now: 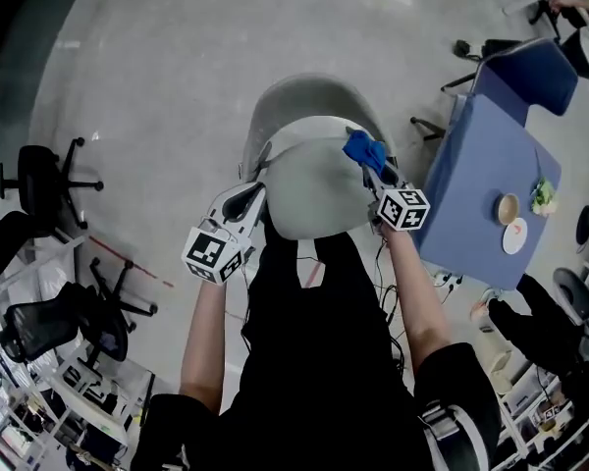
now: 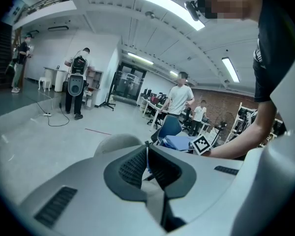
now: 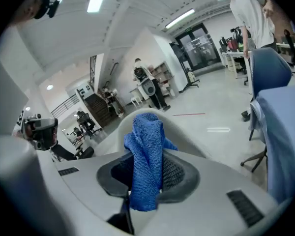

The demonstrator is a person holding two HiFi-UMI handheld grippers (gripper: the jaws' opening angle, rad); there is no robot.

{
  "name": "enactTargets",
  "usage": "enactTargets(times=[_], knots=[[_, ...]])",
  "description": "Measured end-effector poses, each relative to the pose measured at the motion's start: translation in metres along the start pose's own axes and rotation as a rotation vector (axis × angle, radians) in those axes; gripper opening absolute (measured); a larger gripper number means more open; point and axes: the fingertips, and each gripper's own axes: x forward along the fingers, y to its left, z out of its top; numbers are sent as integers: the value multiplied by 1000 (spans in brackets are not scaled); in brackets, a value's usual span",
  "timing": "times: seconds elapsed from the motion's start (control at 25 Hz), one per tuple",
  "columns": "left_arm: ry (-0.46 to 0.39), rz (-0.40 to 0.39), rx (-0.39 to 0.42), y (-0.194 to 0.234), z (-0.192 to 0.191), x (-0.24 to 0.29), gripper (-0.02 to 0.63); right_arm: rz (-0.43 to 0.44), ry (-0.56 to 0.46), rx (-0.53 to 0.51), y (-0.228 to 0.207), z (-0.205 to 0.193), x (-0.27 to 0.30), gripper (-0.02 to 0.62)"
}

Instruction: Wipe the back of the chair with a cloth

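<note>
Right fingers: my right gripper [image 3: 147,167] pinches the blue cloth [image 3: 146,151] mid-fold, with loose ends bunched above and below the fingers.
Left fingers: my left gripper [image 2: 147,154] is pressed together and holds nothing.
Chair back: the grey chair back [image 1: 314,180] is directly ahead, its long axis running left-right between my two grippers.
Cloth position: at the upper right edge of the chair back. I cannot tell if it is touching.
Nearer hand: right.
Clearance: the blue worktop [image 1: 481,189] stands near on the right. Open floor [image 1: 177,57] lies beyond, and the black office chairs [image 1: 39,180] stand well apart on the left.
Coming move (judgement): sweep the cloth leftward across the surface.
</note>
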Motion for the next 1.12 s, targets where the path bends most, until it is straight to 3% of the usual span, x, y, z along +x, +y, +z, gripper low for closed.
enactTargets(times=[0.28, 0.52, 0.76, 1.12], knots=[[-26, 30, 24, -18, 29, -15, 31, 164, -101, -130, 74, 66, -40, 106], [-69, 69, 19, -34, 44, -44, 31, 243, -124, -259, 124, 91, -79, 106], [-103, 104, 16, -35, 50, -59, 31, 286, -104, -414, 149, 105, -93, 106], [-129, 158, -11, -60, 52, -48, 31, 375, -98, -513, 153, 124, -127, 106]])
